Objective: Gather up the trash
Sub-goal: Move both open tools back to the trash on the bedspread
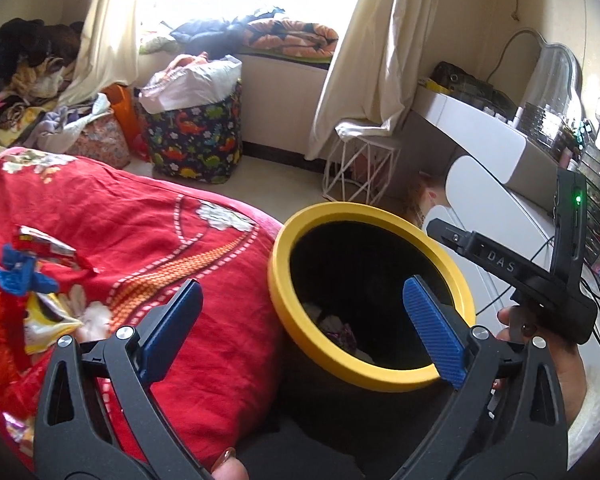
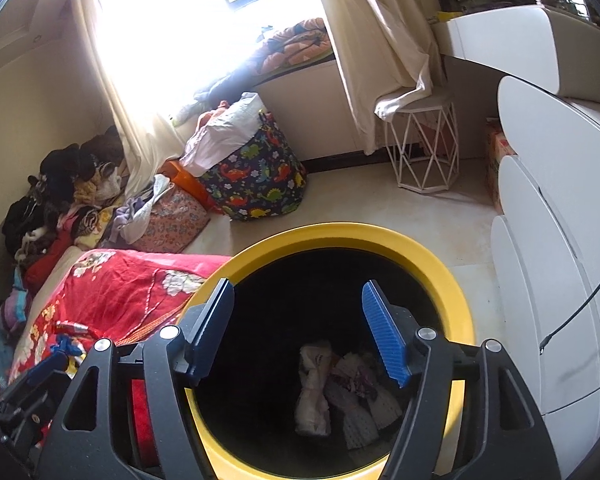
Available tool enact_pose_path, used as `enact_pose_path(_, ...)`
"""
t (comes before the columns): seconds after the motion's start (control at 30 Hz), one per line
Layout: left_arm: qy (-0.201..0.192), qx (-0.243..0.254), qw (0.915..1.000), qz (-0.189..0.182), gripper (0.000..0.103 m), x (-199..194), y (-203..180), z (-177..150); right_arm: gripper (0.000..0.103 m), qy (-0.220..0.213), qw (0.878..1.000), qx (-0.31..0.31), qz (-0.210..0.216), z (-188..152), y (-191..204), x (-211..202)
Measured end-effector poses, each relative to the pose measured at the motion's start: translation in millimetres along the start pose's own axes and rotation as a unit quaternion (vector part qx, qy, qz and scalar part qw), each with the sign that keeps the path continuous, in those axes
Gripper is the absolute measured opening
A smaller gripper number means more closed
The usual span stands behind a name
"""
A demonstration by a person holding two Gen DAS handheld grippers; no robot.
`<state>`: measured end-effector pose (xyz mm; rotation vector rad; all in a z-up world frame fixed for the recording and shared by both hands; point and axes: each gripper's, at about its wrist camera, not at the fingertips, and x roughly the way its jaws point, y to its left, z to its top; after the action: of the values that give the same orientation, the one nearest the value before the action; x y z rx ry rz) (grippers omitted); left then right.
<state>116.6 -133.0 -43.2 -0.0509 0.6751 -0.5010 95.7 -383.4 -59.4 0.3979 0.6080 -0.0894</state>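
Trash sits at the bottom of the bin, a black tub with a yellow rim standing on the floor right against the bed: crumpled pale wrappers. The right gripper hangs over the bin's mouth, its jaws parted with nothing between them. The left gripper is spread wide and empty too, one finger above the red quilt, the other over the bin's rim. More trash lies on the quilt, well left of the bin: a blue scrap and a yellow wrapper, touching each other.
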Motion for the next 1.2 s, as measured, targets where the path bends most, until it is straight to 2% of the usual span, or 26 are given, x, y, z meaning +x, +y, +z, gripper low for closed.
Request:
enact_pose_path(0.63, -0.064, -0.021, 0.9958, 0.062, 0.092, -56, 45, 4, 0.065, 0.002, 0.995, -0.069, 0.065, -7, 68, -9)
enact_pose_path(1.2, -0.088, -0.048, 0.9879, 0.118, 0.092, -93, 103, 4, 0.065, 0.016, 0.985, -0.127, 0.118, -19, 131, -10)
